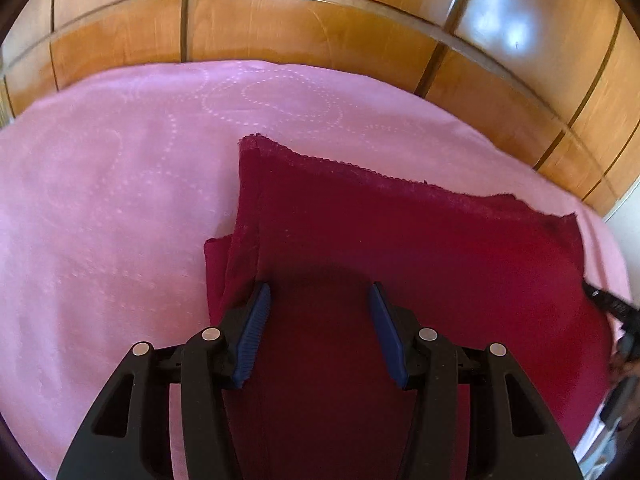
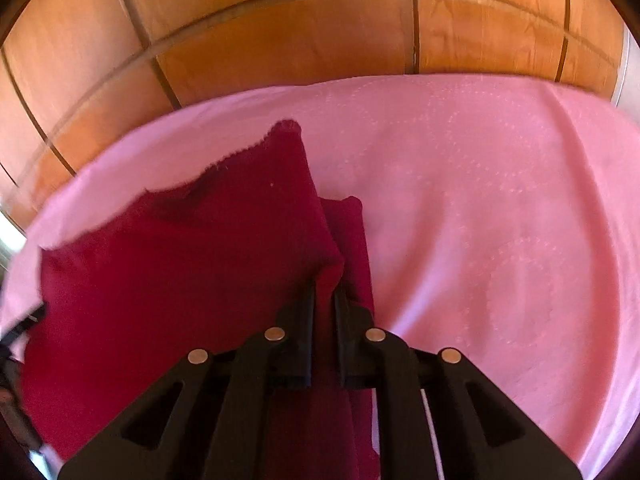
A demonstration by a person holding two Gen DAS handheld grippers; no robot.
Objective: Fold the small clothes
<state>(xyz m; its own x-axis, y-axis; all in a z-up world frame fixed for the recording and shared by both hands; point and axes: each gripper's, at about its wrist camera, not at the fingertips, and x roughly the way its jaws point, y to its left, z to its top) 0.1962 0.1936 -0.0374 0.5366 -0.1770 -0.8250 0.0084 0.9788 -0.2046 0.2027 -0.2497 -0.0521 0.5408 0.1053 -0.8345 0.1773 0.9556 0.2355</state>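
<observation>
A dark red garment (image 1: 400,240) lies folded on a pink bedspread (image 1: 100,200). My left gripper (image 1: 319,292) is open above the garment's near left part, blue pads apart, nothing between them. In the right wrist view the garment (image 2: 180,260) fills the lower left. My right gripper (image 2: 325,300) is shut on the garment's right edge, with a fold of red cloth pinched between its black fingers (image 2: 306,320). The right gripper's tip also shows at the far right of the left wrist view (image 1: 608,300).
A wooden wardrobe (image 1: 320,40) with panelled doors stands behind the bed, also in the right wrist view (image 2: 280,32). The pink bedspread (image 2: 500,220) spreads wide to the right of the garment. A strip of pale floor or wall (image 1: 628,208) shows at the right.
</observation>
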